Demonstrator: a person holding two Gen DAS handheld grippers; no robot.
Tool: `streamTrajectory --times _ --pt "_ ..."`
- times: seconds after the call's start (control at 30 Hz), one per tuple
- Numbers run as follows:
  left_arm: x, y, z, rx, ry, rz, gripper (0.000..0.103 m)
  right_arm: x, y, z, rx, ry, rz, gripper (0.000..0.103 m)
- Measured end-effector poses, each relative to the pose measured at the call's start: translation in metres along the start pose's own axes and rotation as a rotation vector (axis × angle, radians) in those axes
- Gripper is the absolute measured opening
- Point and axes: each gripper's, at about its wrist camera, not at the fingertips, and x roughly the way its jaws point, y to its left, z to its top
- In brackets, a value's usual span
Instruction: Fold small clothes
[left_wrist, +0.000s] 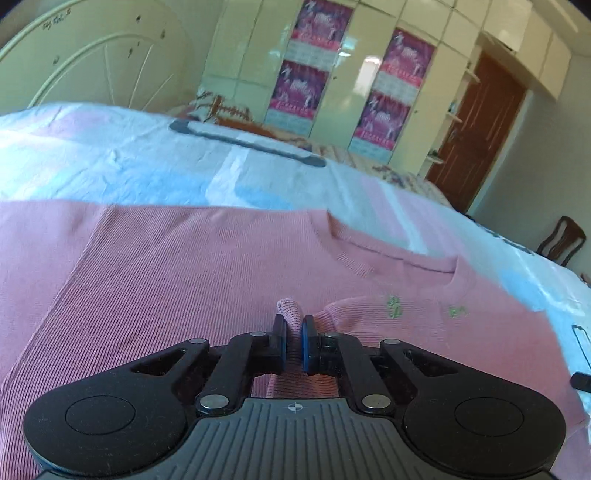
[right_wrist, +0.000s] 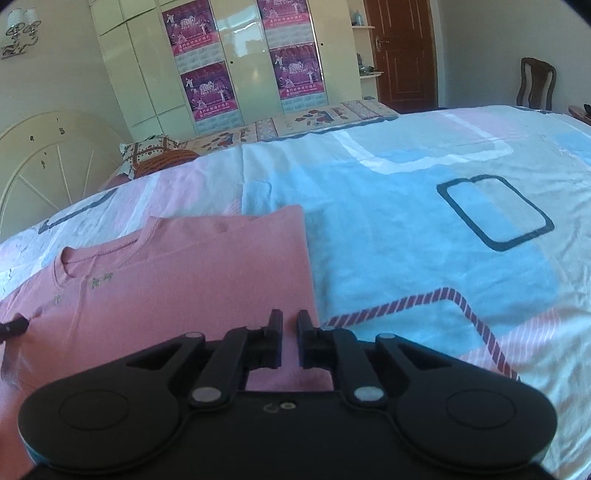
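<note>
**Left claw has the pink knit pinched, right claw rides over the near edge**

Your left gripper (left_wrist: 294, 332) is clenched on a small fold of the pink ribbed-knit top (left_wrist: 177, 280), and you can see the fabric bunched up between the blue pads (left_wrist: 306, 343). The top lies flat on the pastel patchwork bedsheet (right_wrist: 406, 221), neckline (right_wrist: 103, 251) toward the far side, tiny green embroidery (left_wrist: 393, 306) just below the collar.

Over on the right, your right gripper (right_wrist: 290, 332) sits above the top's near right part, jaws only a narrow gap apart. I see no cloth caught between them, so I read that one as released.

How will it handle? It looks light, soft and floppy, with no stiffness at all. Expect it to sag and drag wherever you aren't holding it, and the ribbed knit may stretch if you tug. Best grips are probably on doubled edges, such as the hem, side seam or shoulder, pinching both layers. The straight right edge (right_wrist: 308, 258) beside your right claw looks like a fair spot.
</note>
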Motion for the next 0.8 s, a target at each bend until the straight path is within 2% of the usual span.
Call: streamTrajectory --times 0.07,0.1,0.13,0.17,0.2,0.27,0.3,0.4,0.47,0.53,0.6,0.63,0.67,0.73,0.8 --pt "-0.014 -0.002 0.003 0.005 -0.084 0.127 0.048 0.008 0.003 0.010 -0.009 -0.007 0.017 0.009" --pt "-0.026 -0.005 0.004 0.018 -0.167 0.178 0.051 0.012 0.006 0.014 -0.013 -0.010 0.031 0.009" --pt "-0.031 -0.008 0.007 0.025 -0.199 0.163 0.051 0.017 0.011 0.018 -0.023 -0.008 0.047 0.009" --pt "-0.032 -0.014 0.009 0.030 -0.189 0.119 0.051 0.023 0.019 0.022 -0.043 -0.005 0.066 0.010" --pt "-0.027 -0.024 0.010 0.058 -0.157 0.071 0.051 0.029 0.028 0.025 -0.064 0.000 0.091 0.010" --pt "-0.006 -0.056 0.005 0.188 -0.049 -0.005 0.052 0.044 0.052 0.027 -0.107 0.024 0.165 0.010" --pt "0.004 -0.066 0.001 0.219 -0.016 -0.014 0.052 0.052 0.066 0.027 -0.143 0.039 0.196 0.010" --pt "0.018 -0.067 0.001 0.199 0.006 0.015 0.052 0.070 0.100 0.025 -0.290 0.085 0.260 0.005" --pt "0.018 -0.054 0.004 0.175 0.005 0.030 0.052 0.073 0.093 0.034 -0.317 0.084 0.234 0.004" --pt "0.019 -0.043 0.004 0.181 0.012 0.065 0.052 0.081 0.060 0.050 -0.264 0.064 0.093 0.000" --pt "0.020 -0.038 0.003 0.187 0.015 0.039 0.052 0.087 0.013 0.066 -0.136 0.051 -0.019 0.000" --pt "0.021 -0.039 0.004 0.198 0.016 0.039 0.052 0.089 -0.004 0.071 -0.069 0.063 0.040 0.000" --pt "0.022 -0.041 0.004 0.212 0.017 0.044 0.052 0.089 -0.009 0.072 -0.055 0.080 0.066 0.000" --pt "0.020 -0.044 0.006 0.197 0.020 0.056 0.052 0.088 0.003 0.071 -0.142 0.082 0.039 0.000" --pt "0.011 -0.051 0.009 0.181 -0.001 0.050 0.052 0.086 0.006 0.067 -0.136 0.084 0.032 0.000"
